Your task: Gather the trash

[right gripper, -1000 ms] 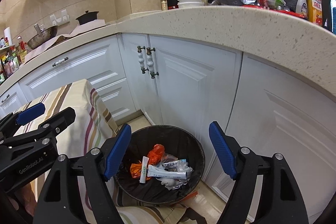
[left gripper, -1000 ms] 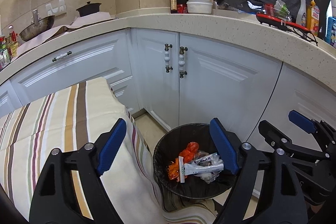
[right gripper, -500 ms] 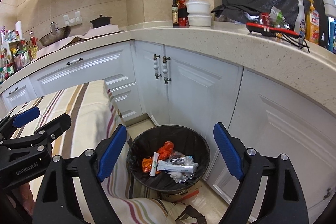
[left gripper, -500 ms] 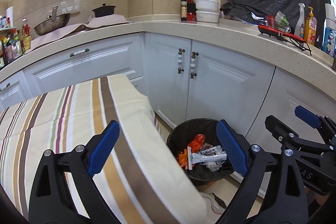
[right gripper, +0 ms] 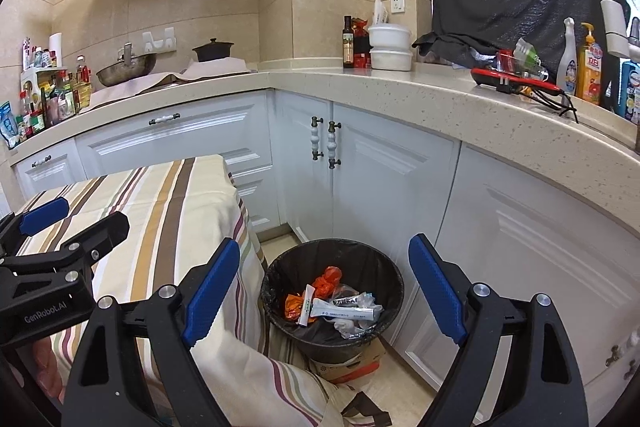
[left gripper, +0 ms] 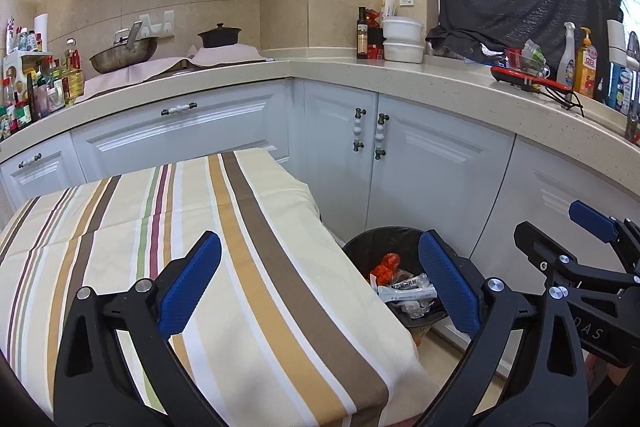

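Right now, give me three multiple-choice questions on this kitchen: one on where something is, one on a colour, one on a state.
1. Where is the bin?
A. on the counter
B. on the floor by the cabinets
C. on the striped cloth

2. What colour are the pads on the fingers?
A. blue
B. red
C. green

3. What state is the right gripper in?
A. shut on a tube
B. shut and empty
C. open and empty

Answers: 1 B, the bin stands on the floor against the white cabinets, beside the cloth. 2 A, every pad shows blue. 3 C, its fingers stand wide apart with nothing between them; the tube lies in the bin.
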`<state>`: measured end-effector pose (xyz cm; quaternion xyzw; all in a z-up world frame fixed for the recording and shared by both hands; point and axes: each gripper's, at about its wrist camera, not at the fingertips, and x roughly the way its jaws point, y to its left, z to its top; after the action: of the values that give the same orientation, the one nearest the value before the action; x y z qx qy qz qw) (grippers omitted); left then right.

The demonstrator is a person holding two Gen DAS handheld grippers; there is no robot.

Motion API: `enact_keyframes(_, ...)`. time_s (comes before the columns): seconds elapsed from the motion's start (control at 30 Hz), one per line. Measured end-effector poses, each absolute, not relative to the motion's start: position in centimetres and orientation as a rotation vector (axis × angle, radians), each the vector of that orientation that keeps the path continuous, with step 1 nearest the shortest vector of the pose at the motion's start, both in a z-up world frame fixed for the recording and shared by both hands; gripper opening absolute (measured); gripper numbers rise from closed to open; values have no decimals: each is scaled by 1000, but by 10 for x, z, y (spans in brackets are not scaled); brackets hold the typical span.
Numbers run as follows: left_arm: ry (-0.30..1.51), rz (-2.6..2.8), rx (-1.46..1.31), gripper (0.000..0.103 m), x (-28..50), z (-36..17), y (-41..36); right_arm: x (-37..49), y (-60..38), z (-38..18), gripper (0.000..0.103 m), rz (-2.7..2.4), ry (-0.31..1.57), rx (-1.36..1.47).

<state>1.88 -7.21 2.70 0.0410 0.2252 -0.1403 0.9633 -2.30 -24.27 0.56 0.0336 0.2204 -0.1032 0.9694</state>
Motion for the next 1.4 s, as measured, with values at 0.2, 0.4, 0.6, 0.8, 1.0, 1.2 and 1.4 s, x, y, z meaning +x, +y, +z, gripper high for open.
enact_keyframes(0.2,453,-292,83,97,7,27,-70,-37,-240,9,84,-216,428,64)
enact_keyframes(0.4,441,-288,86,97,-1,29,-71,-43,-240,11,84,-219,412,68)
enact_keyframes(0.6,444,-293,86,97,-3,29,-73,-49,-242,9,84,-227,407,68)
enact_keyframes(0.8,443,-290,85,97,-4,29,-73,-50,-242,8,84,-230,411,70)
enact_keyframes(1.0,447,-292,88,97,-5,29,-73,-52,-243,8,84,-234,406,67)
enact_keyframes(1.2,448,-288,83,97,-5,27,-72,-53,-243,9,84,-237,402,63)
enact_keyframes(1.4,458,-291,73,97,-4,25,-68,-54,-243,9,84,-237,403,64)
